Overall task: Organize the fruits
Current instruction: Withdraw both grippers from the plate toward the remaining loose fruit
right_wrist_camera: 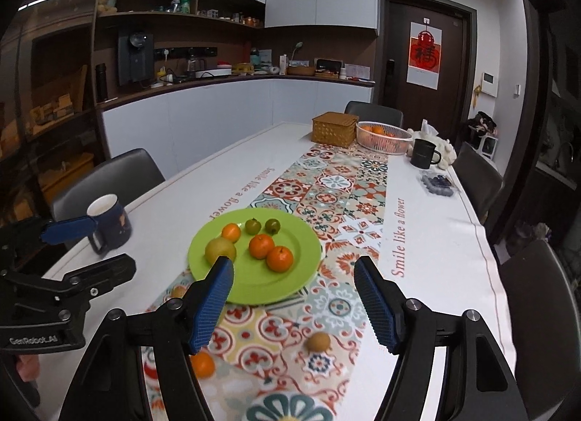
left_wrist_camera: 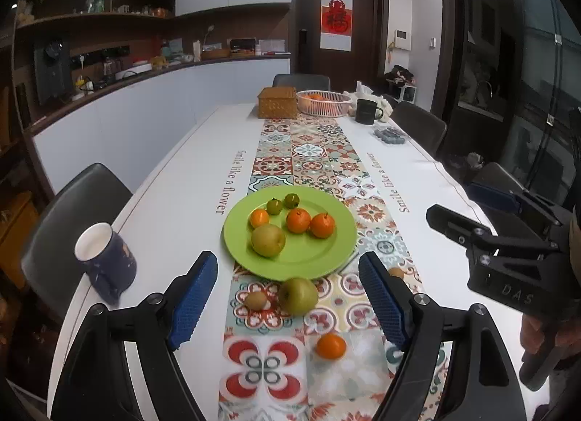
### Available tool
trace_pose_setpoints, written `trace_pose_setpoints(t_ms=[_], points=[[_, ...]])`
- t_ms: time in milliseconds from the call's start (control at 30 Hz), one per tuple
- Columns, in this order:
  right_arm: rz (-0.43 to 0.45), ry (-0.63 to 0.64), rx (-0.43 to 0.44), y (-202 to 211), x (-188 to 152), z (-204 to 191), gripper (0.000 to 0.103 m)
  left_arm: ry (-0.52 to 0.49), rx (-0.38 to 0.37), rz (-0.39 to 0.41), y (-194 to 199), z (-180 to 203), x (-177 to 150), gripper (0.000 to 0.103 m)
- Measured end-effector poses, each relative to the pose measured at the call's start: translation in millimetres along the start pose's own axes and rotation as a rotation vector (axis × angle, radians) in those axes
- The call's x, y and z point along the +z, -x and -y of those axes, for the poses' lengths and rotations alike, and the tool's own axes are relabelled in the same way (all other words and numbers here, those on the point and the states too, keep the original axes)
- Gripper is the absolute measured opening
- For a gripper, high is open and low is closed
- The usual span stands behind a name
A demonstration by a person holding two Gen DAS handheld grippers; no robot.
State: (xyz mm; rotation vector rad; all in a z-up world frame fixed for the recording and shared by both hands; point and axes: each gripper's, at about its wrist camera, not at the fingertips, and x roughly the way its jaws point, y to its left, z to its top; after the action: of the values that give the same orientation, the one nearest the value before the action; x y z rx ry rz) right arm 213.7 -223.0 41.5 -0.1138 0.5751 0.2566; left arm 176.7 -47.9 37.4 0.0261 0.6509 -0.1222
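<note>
A green plate (left_wrist_camera: pixel 308 257) (right_wrist_camera: pixel 254 275) on the patterned runner holds a pear (left_wrist_camera: pixel 268 239), three oranges (left_wrist_camera: pixel 298 220) and two small green fruits (left_wrist_camera: pixel 274 206). Nearer me, loose on the runner, lie a green apple (left_wrist_camera: pixel 298 295), a kiwi (left_wrist_camera: pixel 255 300), an orange (left_wrist_camera: pixel 330 345) (right_wrist_camera: pixel 202 364) and a small brown fruit (right_wrist_camera: pixel 318 341). My left gripper (left_wrist_camera: pixel 287 261) (right_wrist_camera: pixel 113 243) hovers open above the apple and kiwi, holding nothing. My right gripper (right_wrist_camera: pixel 294 264) (left_wrist_camera: pixel 450 199) is open and empty too, above the runner beside the plate's near right edge.
A blue mug (left_wrist_camera: pixel 105 268) stands near the table's left edge by a dark chair (left_wrist_camera: pixel 72 210). At the far end are a wicker box (left_wrist_camera: pixel 277 103), a white basket of oranges (left_wrist_camera: pixel 323 103), a black mug (left_wrist_camera: pixel 366 112) and a blueberry punnet (left_wrist_camera: pixel 390 134). More chairs line the right side.
</note>
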Motion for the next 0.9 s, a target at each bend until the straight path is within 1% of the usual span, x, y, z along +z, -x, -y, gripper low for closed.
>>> trace_pose_setpoints(t_ms=[167, 333, 533, 767, 867, 900], points=[[-0.018, 0.003, -0.005, 12.3, -18.2, 7.3, 0.07, 0.0, -0.006, -0.013, 11.3, 14.5, -16.9, 0.081], [-0.057, 0.005, -0.006, 12.7, -40.5, 12.5, 0.069, 0.012, -0.022, -0.066, 1.2, 25.4, -38.0, 0.081], [-0.118, -0.003, -0.001, -2.2, -67.6, 20.5, 0.069, 0.011, -0.022, -0.114, -17.9, 34.9, -60.5, 0.08], [-0.176, -0.014, 0.009, -28.9, -90.4, 26.5, 0.069, 0.016, -0.032, -0.177, -50.7, 39.4, -82.7, 0.08], [-0.198, -0.029, 0.016, -42.9, -96.1, 29.1, 0.069, 0.025, -0.043, -0.205, -64.3, 38.0, -88.9, 0.079], [-0.206, -0.036, 0.017, -47.9, -97.7, 30.4, 0.069, 0.023, -0.04, -0.213, -69.0, 38.4, -90.6, 0.076]])
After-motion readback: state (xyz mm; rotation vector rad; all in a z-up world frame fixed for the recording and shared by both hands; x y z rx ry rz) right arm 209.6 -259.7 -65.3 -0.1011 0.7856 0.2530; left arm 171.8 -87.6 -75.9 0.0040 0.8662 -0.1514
